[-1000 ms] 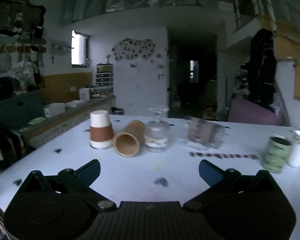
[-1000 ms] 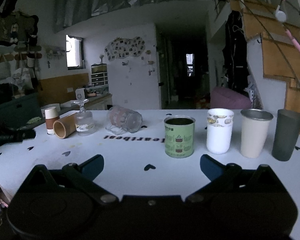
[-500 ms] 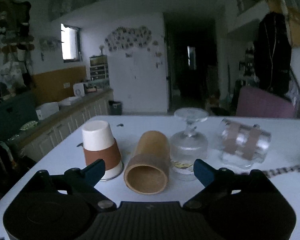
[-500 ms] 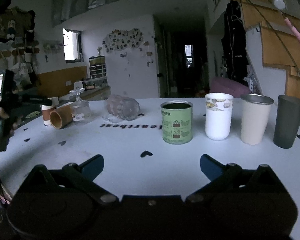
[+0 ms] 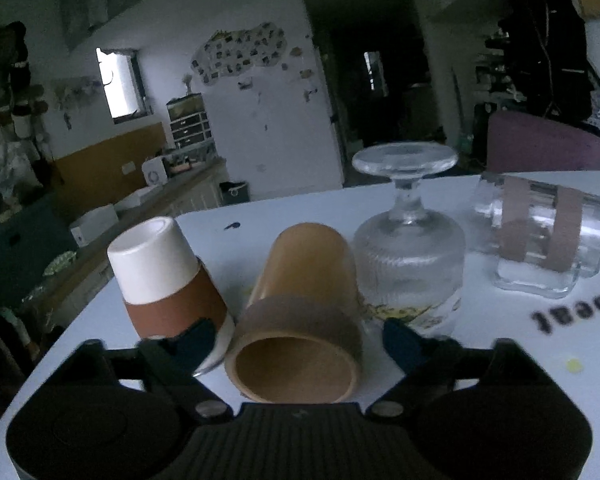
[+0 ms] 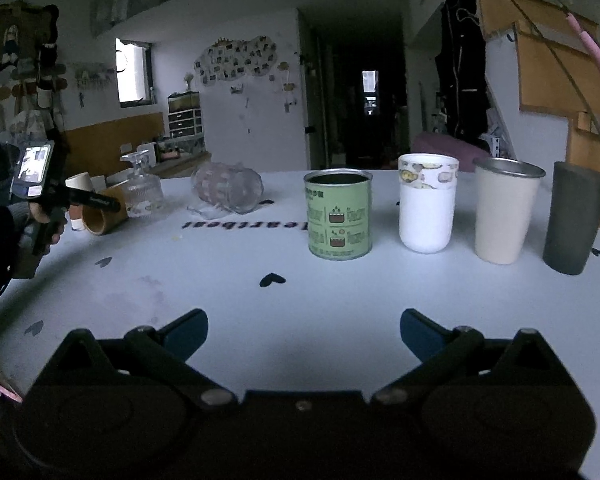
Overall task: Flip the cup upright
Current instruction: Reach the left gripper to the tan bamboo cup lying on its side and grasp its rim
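Observation:
A tan cup (image 5: 300, 308) lies on its side on the white table (image 5: 500, 360), its open mouth facing my left gripper (image 5: 298, 340). The left gripper is open, one blue fingertip on each side of the cup's mouth, not closed on it. A white and brown paper cup (image 5: 164, 280) stands upside down just left of it. An upside-down stemmed glass (image 5: 410, 256) stands just right. A clear mug (image 5: 540, 240) lies on its side farther right. My right gripper (image 6: 304, 328) is open and empty over bare table. The tan cup also shows in the right wrist view (image 6: 102, 220).
In the right wrist view a green tin (image 6: 338, 216), a white cup (image 6: 427, 204), a cream steel tumbler (image 6: 506, 212) and a dark grey tumbler (image 6: 574, 218) stand upright in a row. The left hand and its gripper (image 6: 48, 200) are at the table's left edge.
My left gripper has moved forward to the lying tan cup, whose mouth now sits between the open fingertips. The right gripper has hardly moved.

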